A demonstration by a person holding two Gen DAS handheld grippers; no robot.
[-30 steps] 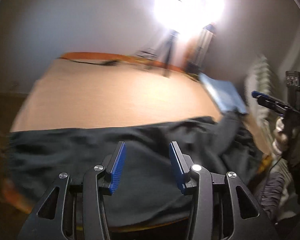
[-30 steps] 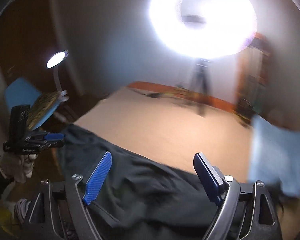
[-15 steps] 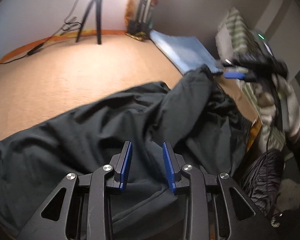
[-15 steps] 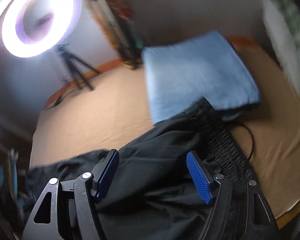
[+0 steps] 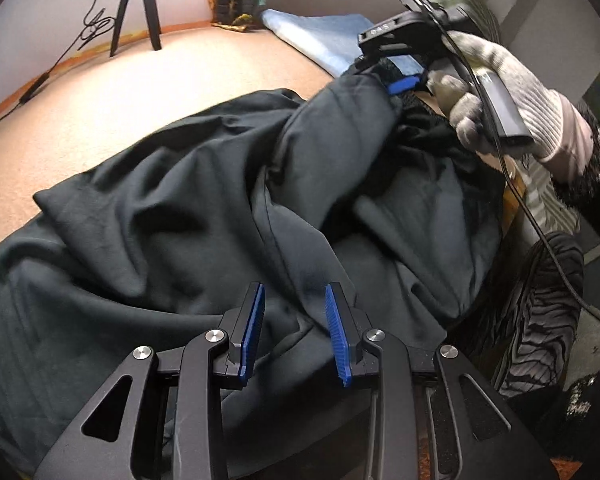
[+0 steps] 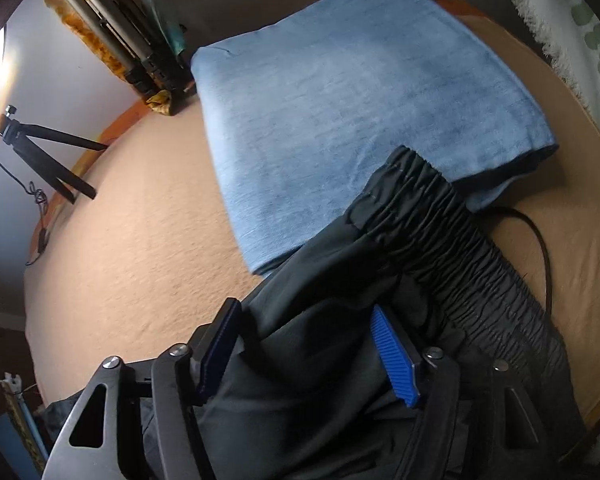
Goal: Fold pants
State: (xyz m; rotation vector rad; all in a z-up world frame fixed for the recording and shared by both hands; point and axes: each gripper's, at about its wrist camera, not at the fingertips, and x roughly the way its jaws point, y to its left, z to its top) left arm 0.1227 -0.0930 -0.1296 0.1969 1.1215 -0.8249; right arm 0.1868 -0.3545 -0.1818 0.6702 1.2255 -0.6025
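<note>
The black pants [image 5: 228,184] lie crumpled on a tan bedspread [image 5: 148,80], bunched into soft ridges and hollows. Their gathered elastic waistband [image 6: 440,216] runs away from the right gripper [image 6: 306,344] on its right side, with its far end resting on the edge of a folded light-blue blanket [image 6: 340,100].

The right gripper points steeply down into the cloth just below the waistband. Its jaws are closing with a raised fold of the pants between them; the blue pads [image 6: 394,360] stand apart, and whether they press the fabric yet cannot be told. In the left wrist view a gloved hand [image 5: 512,92] holds this gripper at the far right end of the pants.

The left gripper [image 5: 294,332] hovers low over the pants nearer the legs, its jaws narrowly apart, with a ridge of cloth running up between the pads, not visibly pinched.

Beyond both grippers, past the blanket, a black tripod [image 5: 136,8] stands on the bedspread near the wall, a cable [image 5: 60,60] trailing from it. A black cord [image 6: 540,240] lies just right of the waistband.
</note>
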